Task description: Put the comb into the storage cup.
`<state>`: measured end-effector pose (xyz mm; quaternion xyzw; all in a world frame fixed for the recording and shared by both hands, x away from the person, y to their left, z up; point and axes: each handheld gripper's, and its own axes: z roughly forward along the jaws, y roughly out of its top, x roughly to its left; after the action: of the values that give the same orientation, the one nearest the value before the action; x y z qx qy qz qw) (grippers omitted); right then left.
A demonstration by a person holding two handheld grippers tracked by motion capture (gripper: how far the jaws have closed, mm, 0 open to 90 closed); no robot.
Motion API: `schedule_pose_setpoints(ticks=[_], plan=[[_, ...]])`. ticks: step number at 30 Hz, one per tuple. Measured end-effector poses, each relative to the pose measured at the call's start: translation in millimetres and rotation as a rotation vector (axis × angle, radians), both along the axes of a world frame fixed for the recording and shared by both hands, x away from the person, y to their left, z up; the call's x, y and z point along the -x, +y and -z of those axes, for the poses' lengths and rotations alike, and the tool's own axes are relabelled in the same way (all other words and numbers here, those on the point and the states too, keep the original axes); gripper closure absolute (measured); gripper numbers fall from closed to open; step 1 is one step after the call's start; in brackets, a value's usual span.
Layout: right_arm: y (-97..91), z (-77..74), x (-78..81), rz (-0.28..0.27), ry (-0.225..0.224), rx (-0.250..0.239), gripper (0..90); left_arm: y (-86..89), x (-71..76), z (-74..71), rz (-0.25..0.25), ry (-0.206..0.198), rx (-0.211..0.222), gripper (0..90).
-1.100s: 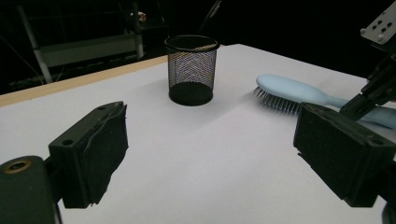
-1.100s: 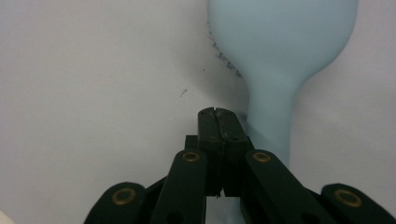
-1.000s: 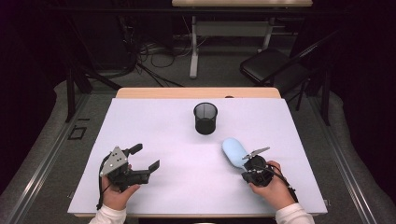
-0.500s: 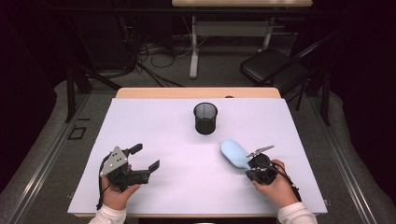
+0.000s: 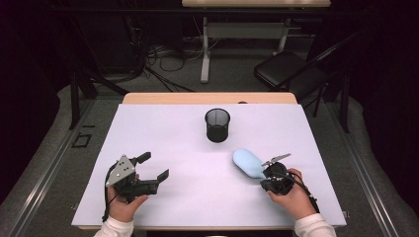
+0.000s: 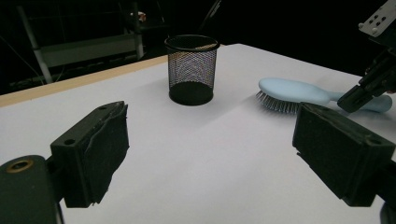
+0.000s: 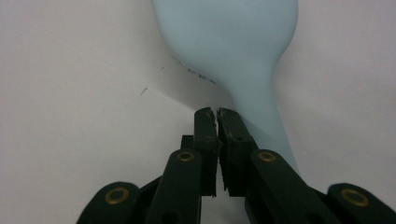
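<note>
Slightly shifted since earlier: brush (image 5: pixel 248 162), right claw (image 7: pixel 216 113) pressed together above its handle, nothing held. Left claw (image 5: pixel 154 167) spread apart. Brush judged light, stiff; best gripped by handle.

The hairbrush (image 5: pixel 248 163) is pale blue plastic, with an oval head and a narrow handle. It lies flat on the white table (image 5: pixel 188 197), bristles facing down, at the right part, a little before the black mesh cup (image 5: pixel 217 125).
</note>
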<state>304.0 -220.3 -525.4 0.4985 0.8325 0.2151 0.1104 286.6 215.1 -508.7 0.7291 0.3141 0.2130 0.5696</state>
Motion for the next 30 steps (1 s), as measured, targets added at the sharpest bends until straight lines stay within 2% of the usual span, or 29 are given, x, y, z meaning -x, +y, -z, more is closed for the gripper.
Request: schedule_pose_setpoints(ticks=[9, 14, 23, 30], plan=[[0.0, -4.1, 1.0, -0.008, 0.009, -0.017, 81.9, 0.0, 0.0, 0.0, 0.002, 0.0, 0.001, 10.8], [1.3, -5.5, 2.1, -0.011, -0.005, -0.033, 79.6, -0.2, -0.1, 0.1, 0.001, 0.001, 0.001, 10.8], [2.2, -11.7, 4.0, -0.022, -0.011, -0.057, 68.3, -0.3, -0.1, 0.1, 0.001, 0.001, 0.002, 10.8], [2.3, -15.5, 4.9, -0.023, -0.017, -0.087, 64.2, -0.5, -0.1, 0.2, 0.003, 0.002, 0.002, 10.8]])
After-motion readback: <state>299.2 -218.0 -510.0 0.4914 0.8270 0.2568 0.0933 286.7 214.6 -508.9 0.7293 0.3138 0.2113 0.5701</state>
